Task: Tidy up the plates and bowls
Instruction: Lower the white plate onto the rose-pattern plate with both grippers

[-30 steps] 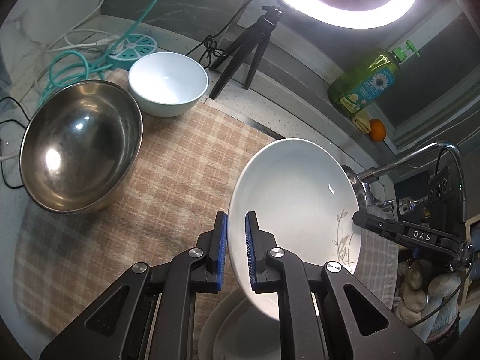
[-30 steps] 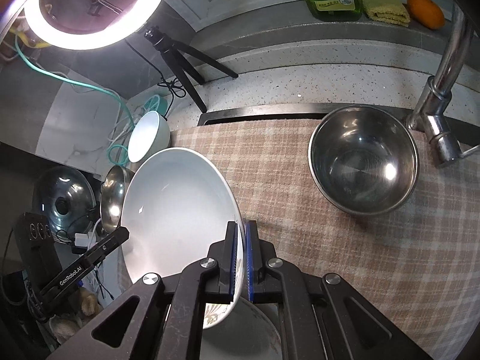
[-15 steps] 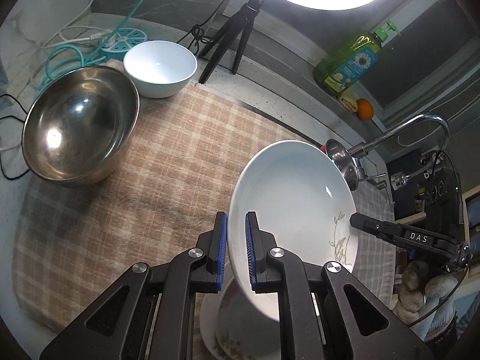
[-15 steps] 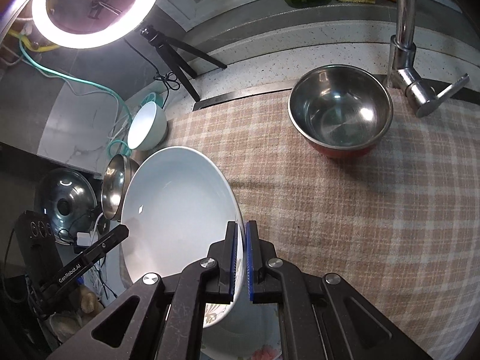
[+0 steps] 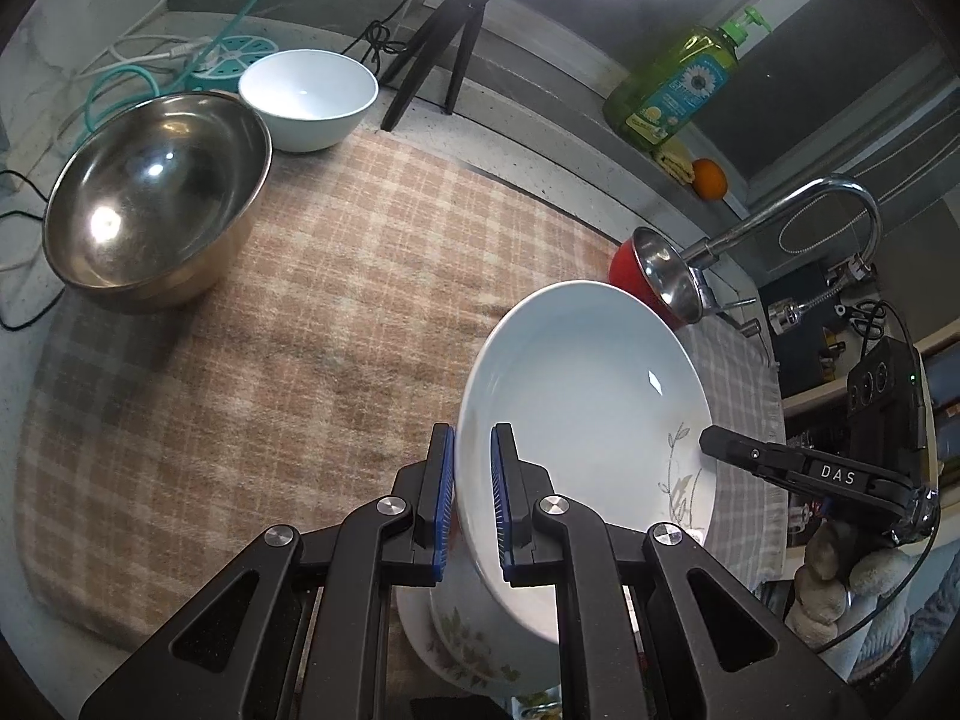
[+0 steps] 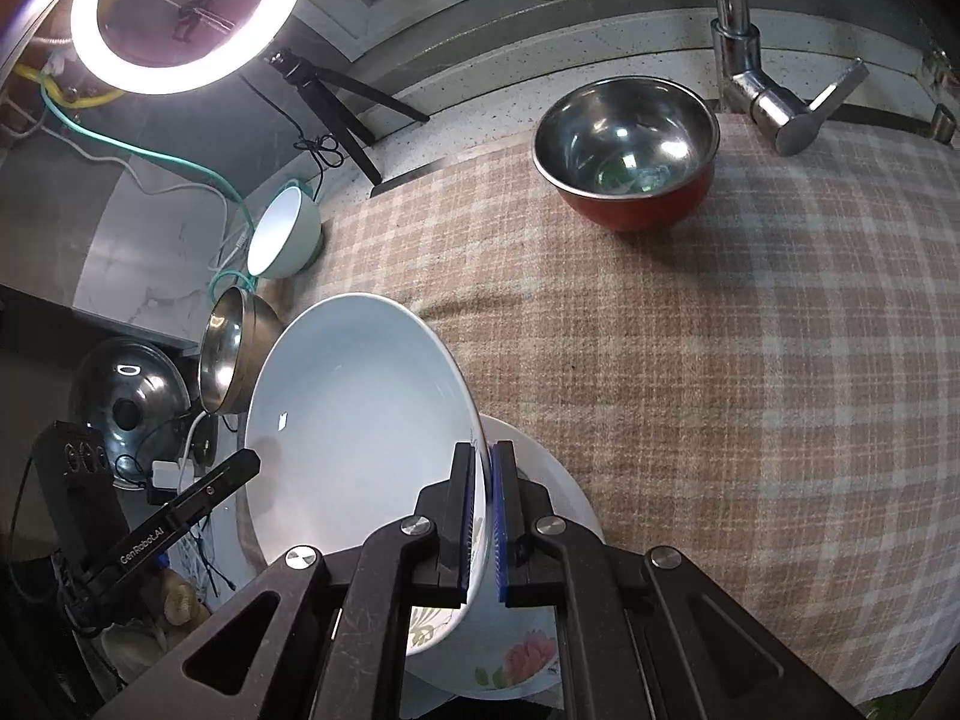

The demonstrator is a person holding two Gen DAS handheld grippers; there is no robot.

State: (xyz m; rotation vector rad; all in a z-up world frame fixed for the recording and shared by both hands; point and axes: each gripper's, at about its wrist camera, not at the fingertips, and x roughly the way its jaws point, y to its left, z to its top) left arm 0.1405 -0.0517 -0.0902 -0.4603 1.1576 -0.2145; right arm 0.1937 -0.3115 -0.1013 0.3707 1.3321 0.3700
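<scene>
A white plate with a grey leaf motif (image 5: 588,408) (image 6: 354,420) hangs tilted between both grippers. My left gripper (image 5: 471,438) is shut on its left rim, and my right gripper (image 6: 485,450) is shut on the opposite rim. Each gripper's tip shows in the other view: the right gripper (image 5: 714,441) and the left gripper (image 6: 240,462). Directly below lies a floral plate (image 5: 474,642) (image 6: 564,480) on the checked cloth (image 5: 336,312), mostly hidden by the held plate and the grippers.
A large steel bowl (image 5: 156,198) and a white bowl (image 5: 309,96) stand at the cloth's far left. A red-sided steel bowl (image 6: 627,144) sits by the faucet (image 6: 756,78). Behind are a tripod (image 5: 438,54), a soap bottle (image 5: 678,90) and an orange (image 5: 710,177).
Both grippers have carried the white plate back toward the cloth's near edge. The bowls now look farther off, and more of the floral plate shows beneath.
</scene>
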